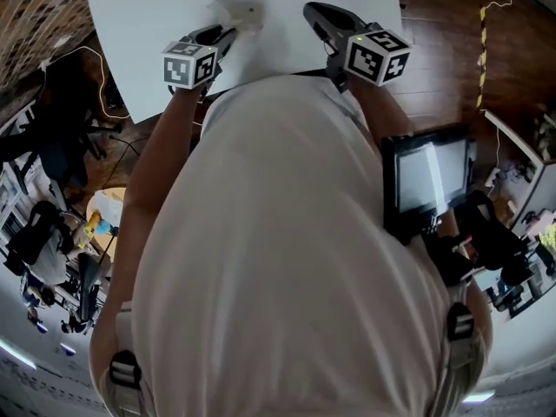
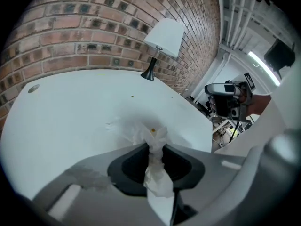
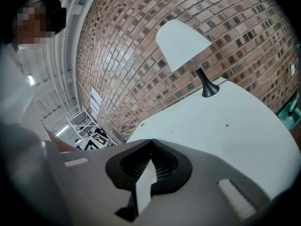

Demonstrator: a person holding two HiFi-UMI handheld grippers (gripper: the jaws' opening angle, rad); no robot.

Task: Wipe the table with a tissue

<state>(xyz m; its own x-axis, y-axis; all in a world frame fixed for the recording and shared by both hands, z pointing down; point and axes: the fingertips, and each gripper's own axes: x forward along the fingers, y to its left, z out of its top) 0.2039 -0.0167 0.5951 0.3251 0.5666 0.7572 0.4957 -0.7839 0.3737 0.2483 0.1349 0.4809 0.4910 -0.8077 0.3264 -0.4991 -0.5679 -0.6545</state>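
Your left claw (image 2: 153, 147) is clenched on the tissue (image 2: 157, 173). It pinches the tissue in a twisted bunch, so the loose front end spreads on the white counter (image 2: 70, 117) just ahead of the tips. Tilted down like this, it can serve as a wiping pad. Your right claw (image 3: 151, 142) is closed on nothing and hangs aside over the counter, probably to leave room. A small speck (image 2: 131, 97) lies further on, toward the lamp (image 2: 162, 39).

No words, brands or numbers can be read anywhere; the left marker cube (image 1: 190, 64) and right marker cube (image 1: 377, 56) bear only black-and-white square patterns.
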